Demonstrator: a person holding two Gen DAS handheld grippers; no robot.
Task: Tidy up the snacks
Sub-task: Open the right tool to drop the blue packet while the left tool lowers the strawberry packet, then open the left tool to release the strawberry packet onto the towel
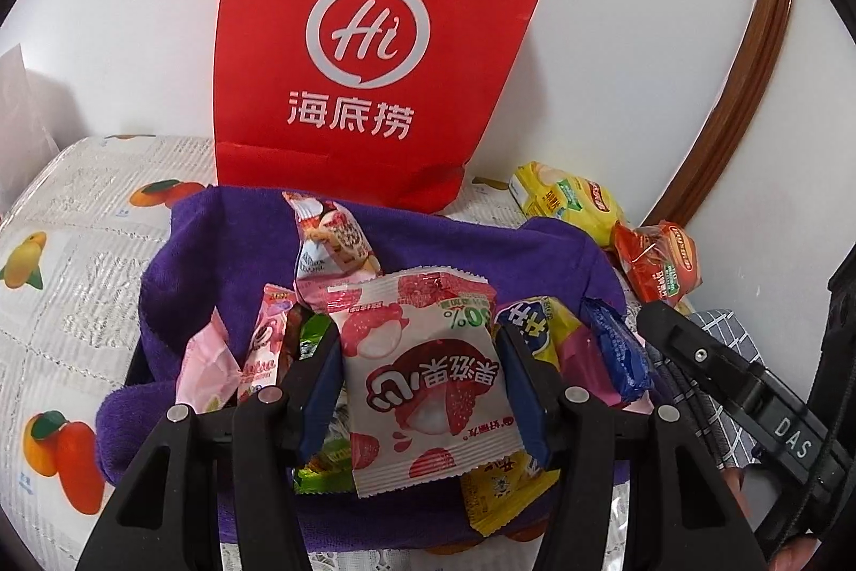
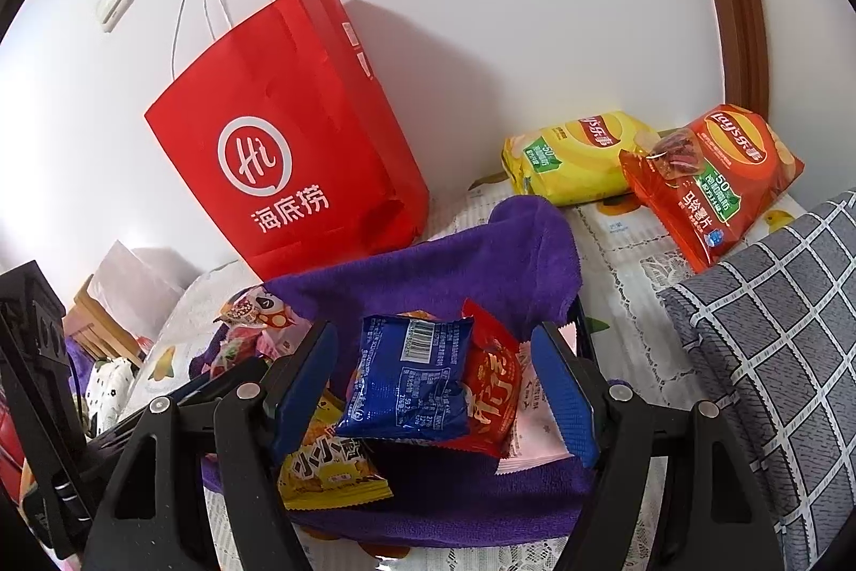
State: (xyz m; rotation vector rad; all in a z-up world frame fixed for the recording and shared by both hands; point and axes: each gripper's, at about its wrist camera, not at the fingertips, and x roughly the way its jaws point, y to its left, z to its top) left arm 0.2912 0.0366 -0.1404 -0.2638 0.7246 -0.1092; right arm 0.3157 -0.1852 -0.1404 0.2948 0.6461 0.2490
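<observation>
We are holding the lychee-print packet [image 1: 422, 373] in our left hand-held gripper [image 1: 422, 389] — pads pressing its two side edges, long axis running away from us — directly above the purple-lined basket [image 1: 224, 250]. Our right hand-held gripper [image 2: 433, 389] is hanging open around the blue packet [image 2: 406, 383] — not pinching it

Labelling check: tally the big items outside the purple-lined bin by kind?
Red paper bag: 1
Yellow chip bag: 1
Orange-red chip bag: 1
Total: 3
</observation>
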